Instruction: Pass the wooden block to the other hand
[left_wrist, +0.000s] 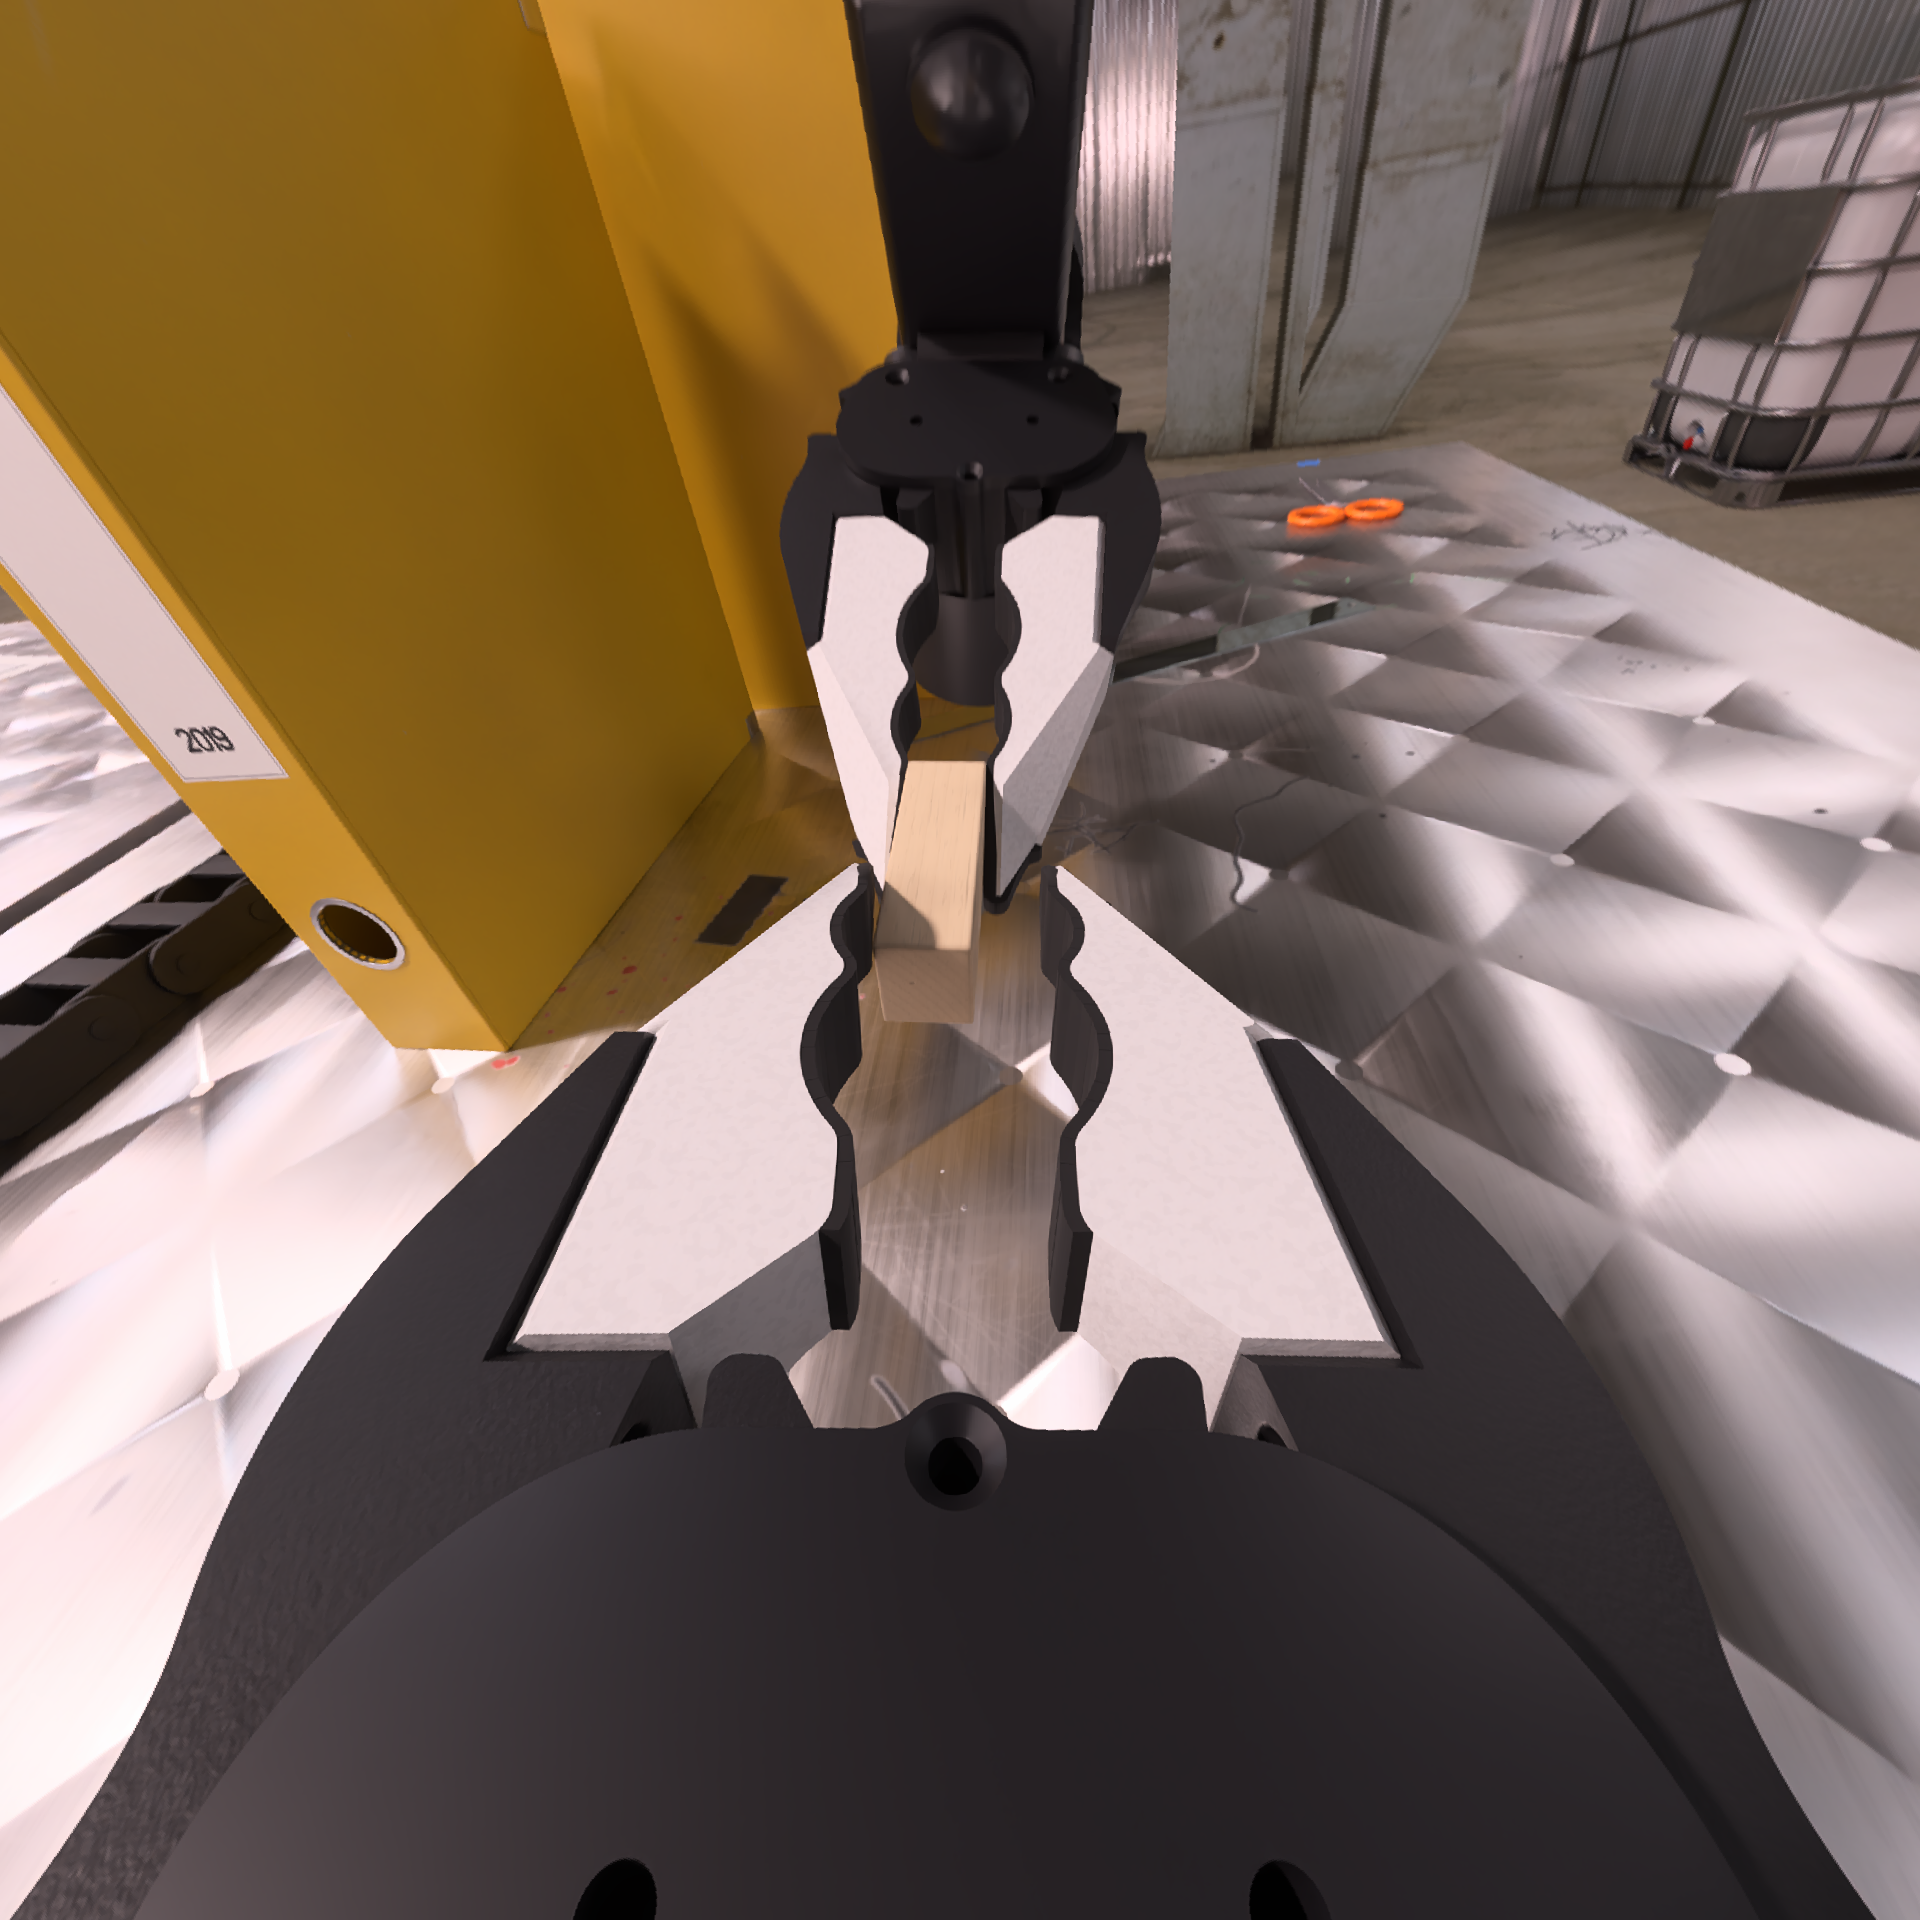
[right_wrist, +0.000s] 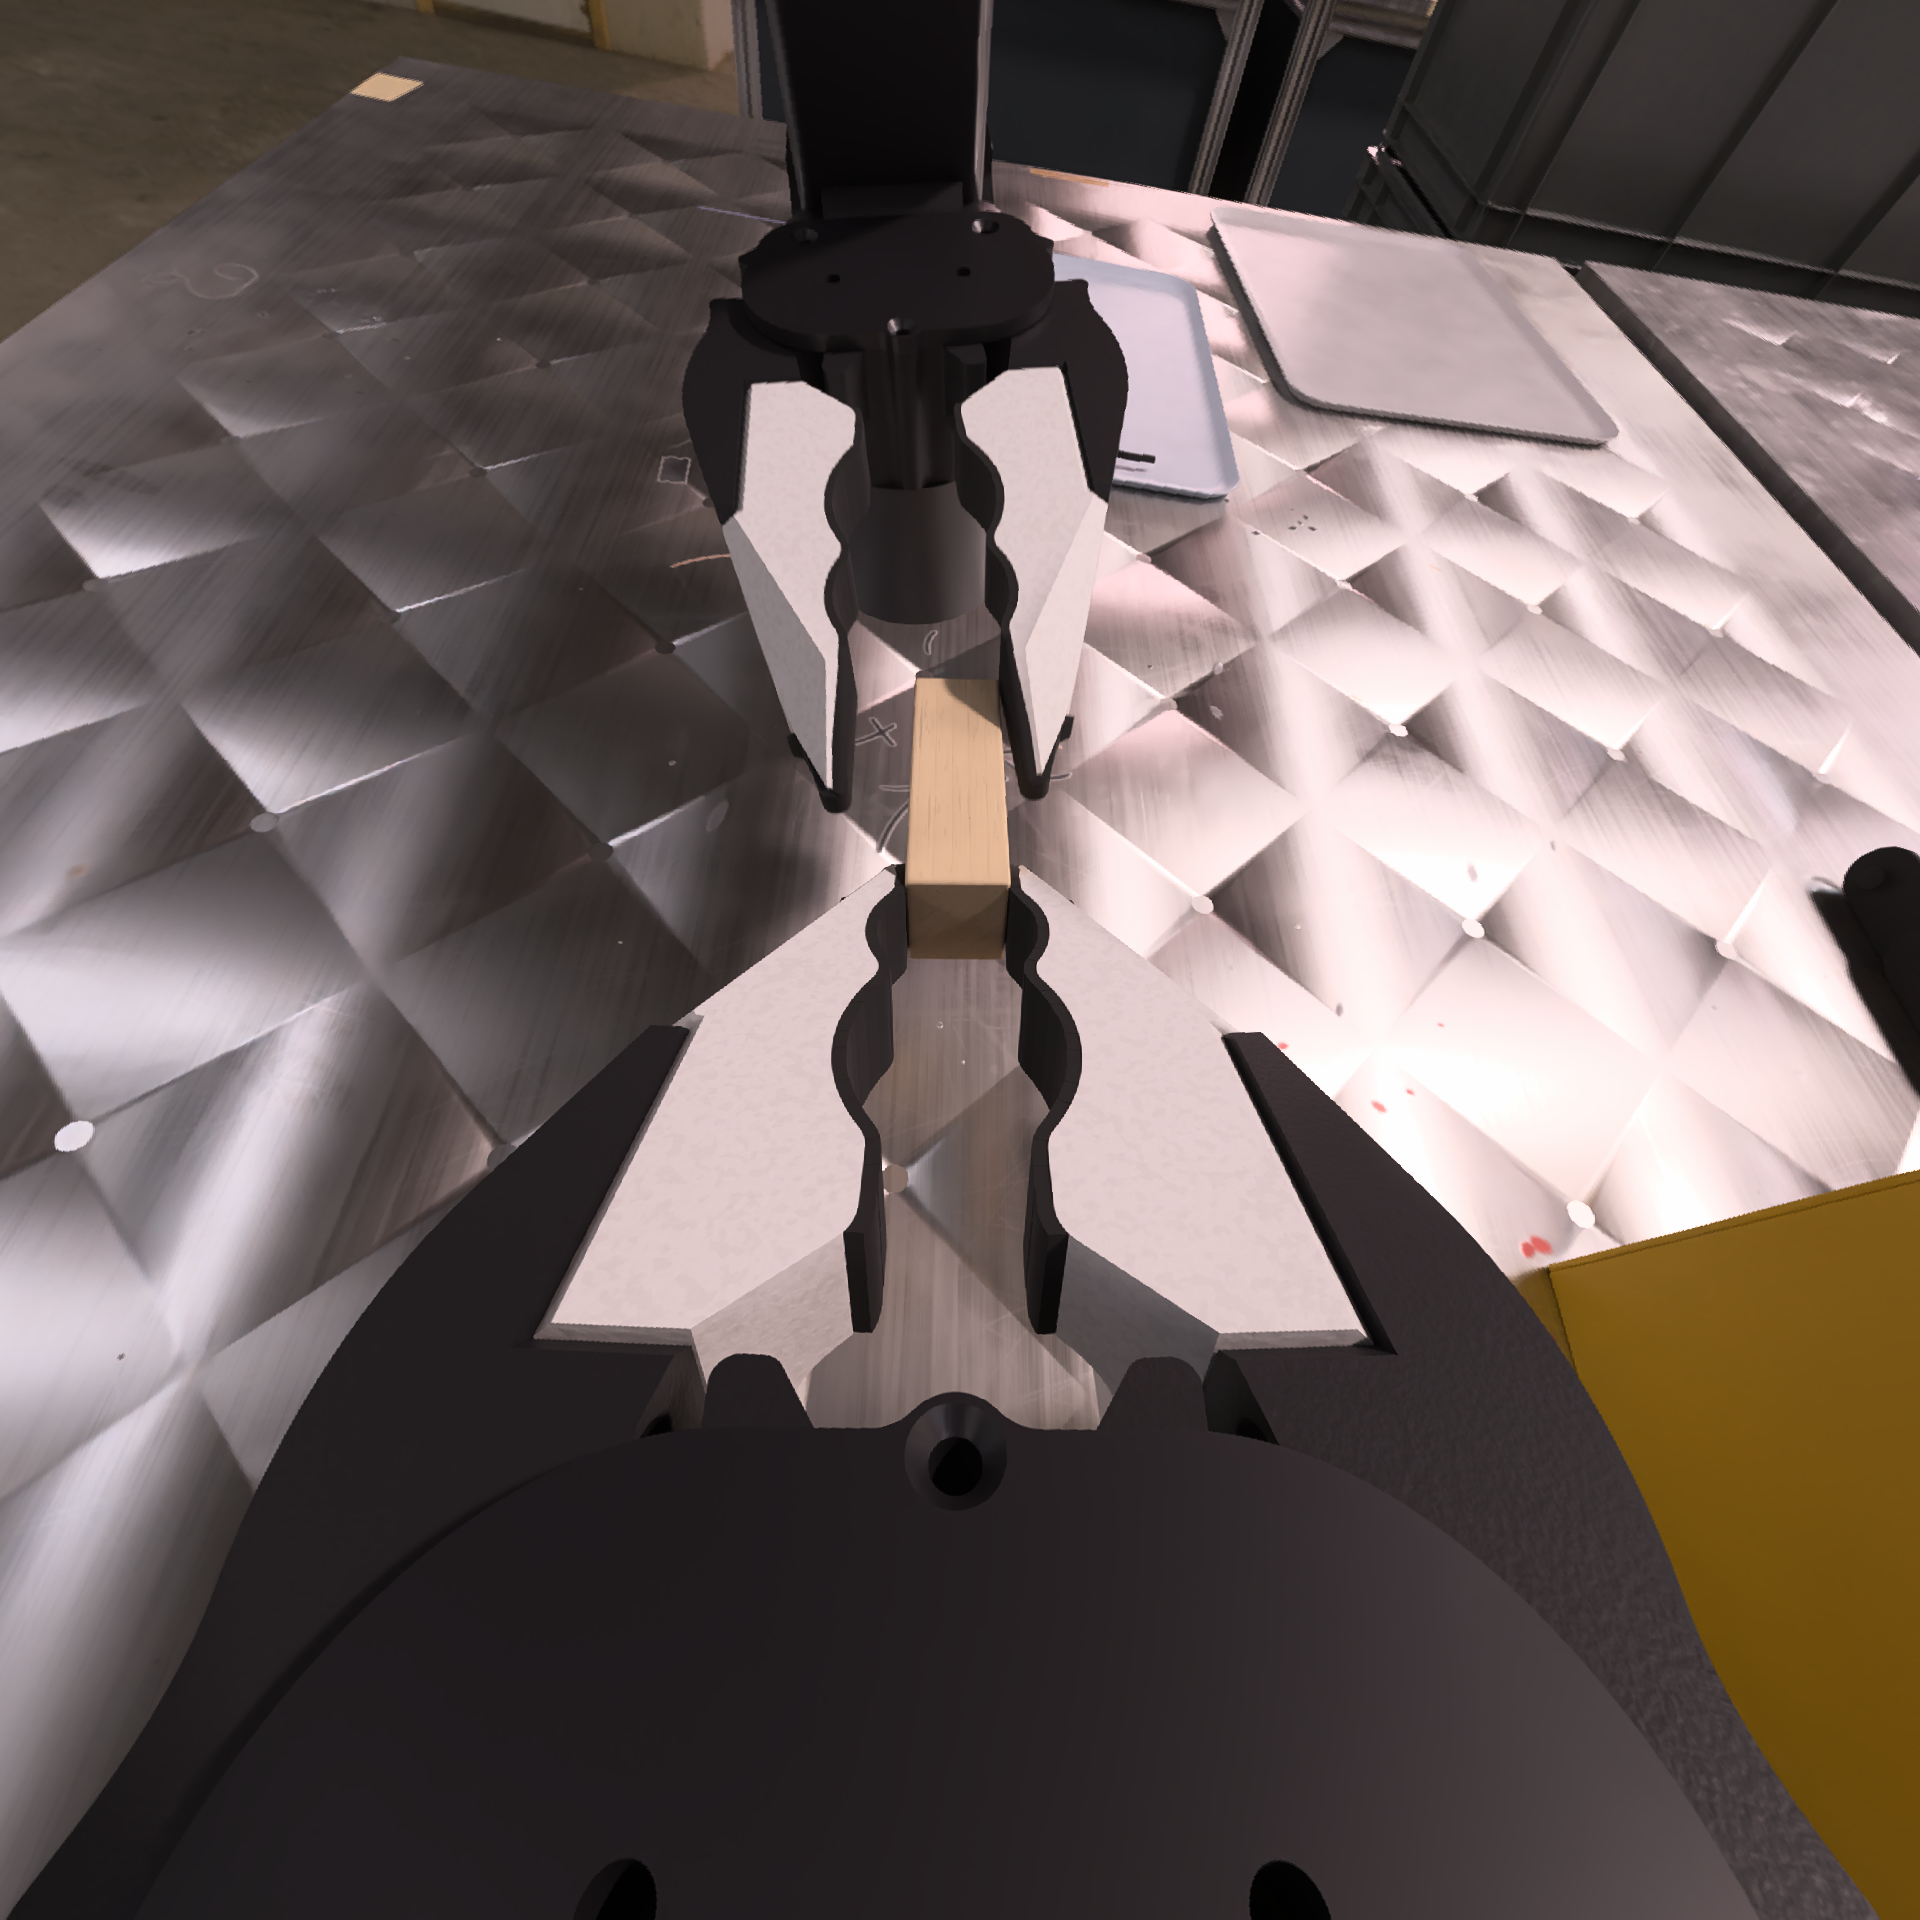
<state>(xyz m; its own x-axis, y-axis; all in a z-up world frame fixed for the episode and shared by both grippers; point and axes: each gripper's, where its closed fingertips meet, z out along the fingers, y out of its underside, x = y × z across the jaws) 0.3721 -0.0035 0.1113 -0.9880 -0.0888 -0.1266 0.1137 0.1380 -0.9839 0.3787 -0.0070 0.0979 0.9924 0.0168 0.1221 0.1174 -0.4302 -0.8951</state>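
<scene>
The wooden block is a pale, long bar held level above the metal table. My right gripper is shut on the block at its near end. In the left wrist view the right gripper faces me from across, clamping the block. My left gripper is open, its fingers on either side of the block's other end. A gap shows on the right side and the left fingertip is close to or touching the block. In the right wrist view the left gripper stands opposite with its jaws spread around the far end.
A tall yellow binder stands close on the left of both grippers; it also shows in the right wrist view. Orange-handled scissors lie far back. A grey tray and a light blue tray lie behind the left gripper.
</scene>
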